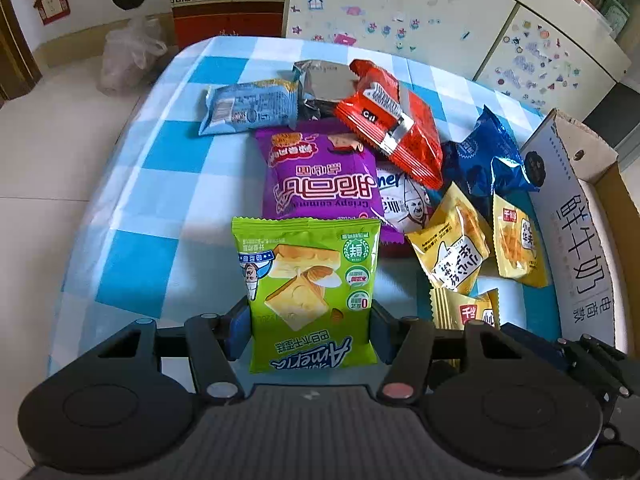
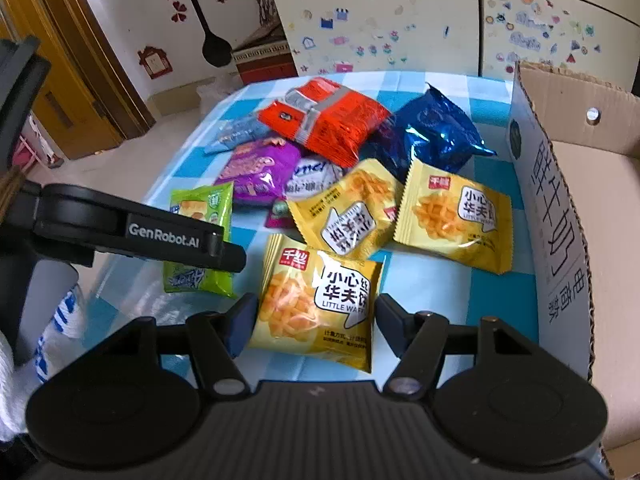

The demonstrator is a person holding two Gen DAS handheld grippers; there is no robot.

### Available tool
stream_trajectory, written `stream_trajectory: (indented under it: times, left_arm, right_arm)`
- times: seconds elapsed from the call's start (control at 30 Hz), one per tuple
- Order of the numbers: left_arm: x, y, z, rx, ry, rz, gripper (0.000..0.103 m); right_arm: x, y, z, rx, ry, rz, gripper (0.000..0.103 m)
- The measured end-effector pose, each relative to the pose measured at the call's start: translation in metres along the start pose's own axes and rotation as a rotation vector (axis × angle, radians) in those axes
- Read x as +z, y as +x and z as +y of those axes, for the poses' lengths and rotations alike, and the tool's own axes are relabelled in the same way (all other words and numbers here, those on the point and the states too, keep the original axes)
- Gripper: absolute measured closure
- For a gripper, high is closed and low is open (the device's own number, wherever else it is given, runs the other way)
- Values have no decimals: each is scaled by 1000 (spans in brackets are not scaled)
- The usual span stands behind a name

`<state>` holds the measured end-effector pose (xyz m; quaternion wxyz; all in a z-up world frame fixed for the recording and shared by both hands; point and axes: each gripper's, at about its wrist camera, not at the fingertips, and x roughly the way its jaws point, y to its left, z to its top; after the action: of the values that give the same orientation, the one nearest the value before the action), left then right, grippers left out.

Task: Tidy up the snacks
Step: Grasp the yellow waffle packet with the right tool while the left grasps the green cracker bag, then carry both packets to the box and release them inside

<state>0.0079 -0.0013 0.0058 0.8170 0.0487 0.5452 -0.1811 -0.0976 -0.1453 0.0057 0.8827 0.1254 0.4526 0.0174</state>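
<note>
A green snack packet [image 1: 308,280] stands between the fingers of my left gripper [image 1: 310,328], whose pads press on both its sides. In the right wrist view the same green packet [image 2: 200,208] sits at the left under one of the left gripper's fingers [image 2: 168,240]. My right gripper [image 2: 314,324] is shut on a yellow waffle packet [image 2: 316,300] lying near the table's front edge. An open cardboard box [image 2: 560,208] stands just right of it.
On the blue checked tablecloth [image 1: 160,160] lies a pile: purple packet [image 1: 320,176], red packet [image 1: 392,124], dark blue bag [image 1: 480,156], light blue packet [image 1: 248,108], silver packet [image 1: 324,80] and two more yellow packets [image 2: 348,212] [image 2: 456,216]. The box wall [image 1: 576,220] bounds the right side.
</note>
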Motion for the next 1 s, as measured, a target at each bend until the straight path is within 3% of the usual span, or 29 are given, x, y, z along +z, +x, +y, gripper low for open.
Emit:
stream_trajectory:
  times: [0.63,1.0]
  left_arm:
    - [14,-38,-16,21,17,-125,39]
    - [16,-57,-38,2,75,-190,39]
  right_arm:
    - [28,-45,-9,1,51,-137,38]
    - [47,-77,-39,-66,147,-186,38]
